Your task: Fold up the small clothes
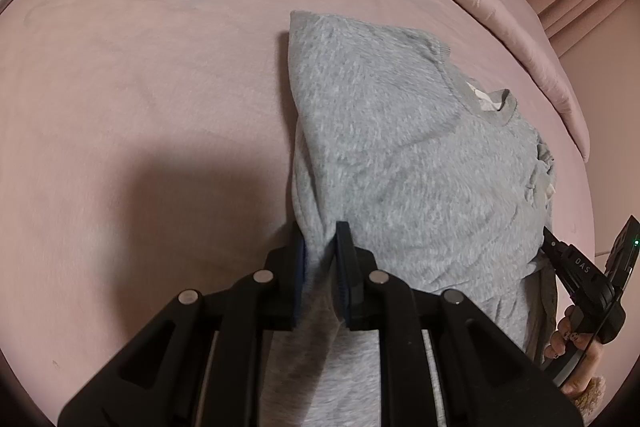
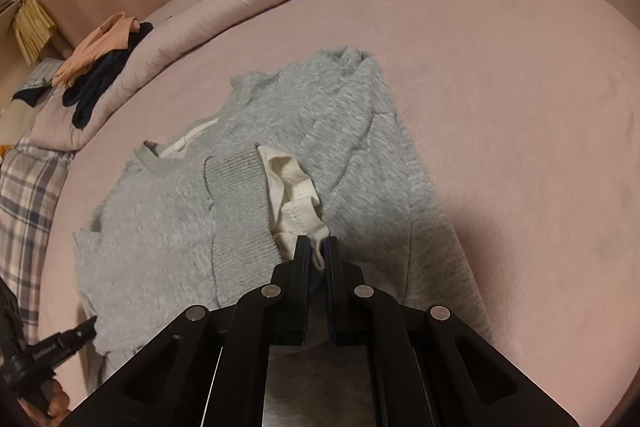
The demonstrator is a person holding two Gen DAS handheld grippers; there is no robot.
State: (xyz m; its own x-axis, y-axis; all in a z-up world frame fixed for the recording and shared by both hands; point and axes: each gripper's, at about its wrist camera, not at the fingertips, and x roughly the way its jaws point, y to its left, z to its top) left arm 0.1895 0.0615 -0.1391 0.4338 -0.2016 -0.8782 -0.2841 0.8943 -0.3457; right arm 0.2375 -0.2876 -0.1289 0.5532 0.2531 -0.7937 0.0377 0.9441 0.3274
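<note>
Item: soft, light grey fleece sweatshirt [image 1: 400,155] on pink bed [image 1: 140,107], frame centre, limp, best held at hems; left hand-held gripper [image 1: 322,251] and right hand-held gripper [image 2: 318,251] both clamp its fabric.

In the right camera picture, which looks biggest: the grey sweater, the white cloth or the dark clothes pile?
1. Grey sweater.
2. Dark clothes pile, unsure: it lies farther away.
3. White cloth, about alike.

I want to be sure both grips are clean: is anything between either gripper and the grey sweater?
Nothing visible is in the way. The left gripper has a fold of the grey sweater directly between its pads. The right gripper is shut on the sweater's white inner edge, near the ribbed cuff.
</note>
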